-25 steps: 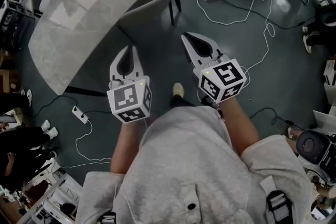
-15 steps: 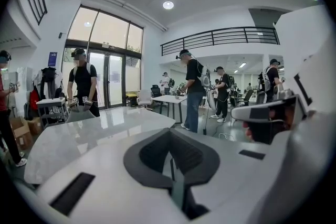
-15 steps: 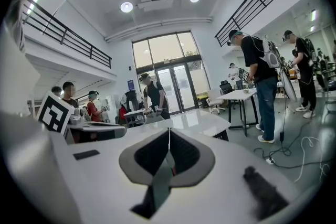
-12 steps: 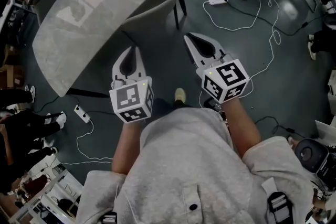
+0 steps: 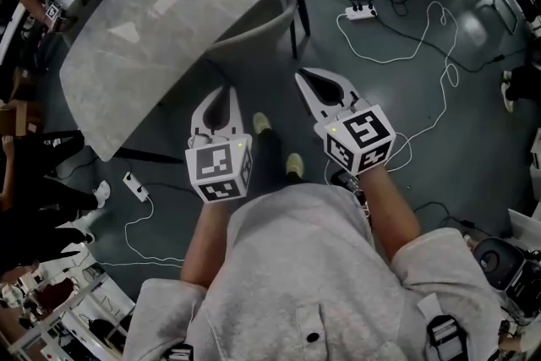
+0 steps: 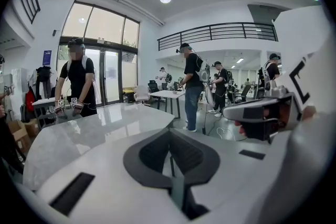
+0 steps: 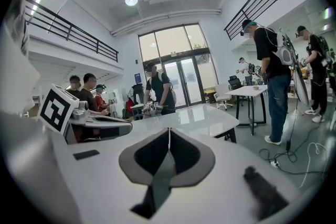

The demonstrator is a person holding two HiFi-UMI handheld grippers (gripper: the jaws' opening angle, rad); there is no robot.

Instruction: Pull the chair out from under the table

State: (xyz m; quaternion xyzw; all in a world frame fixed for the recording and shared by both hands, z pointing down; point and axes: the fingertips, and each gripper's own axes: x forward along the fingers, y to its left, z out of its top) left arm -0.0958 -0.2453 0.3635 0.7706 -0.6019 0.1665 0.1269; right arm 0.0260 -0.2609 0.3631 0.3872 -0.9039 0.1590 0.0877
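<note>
Both clenched, empty: left hand-held gripper (image 5: 221,90), right hand-held gripper (image 5: 304,75), near chair (image 5: 258,30) under table (image 5: 161,8).

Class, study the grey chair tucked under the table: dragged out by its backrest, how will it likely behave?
The chair probably stays stiff: its backrest looks like one curved shell. It should slide on the glossy floor. Pulled high, it might tilt; its legs are mostly hidden under the table.
</note>
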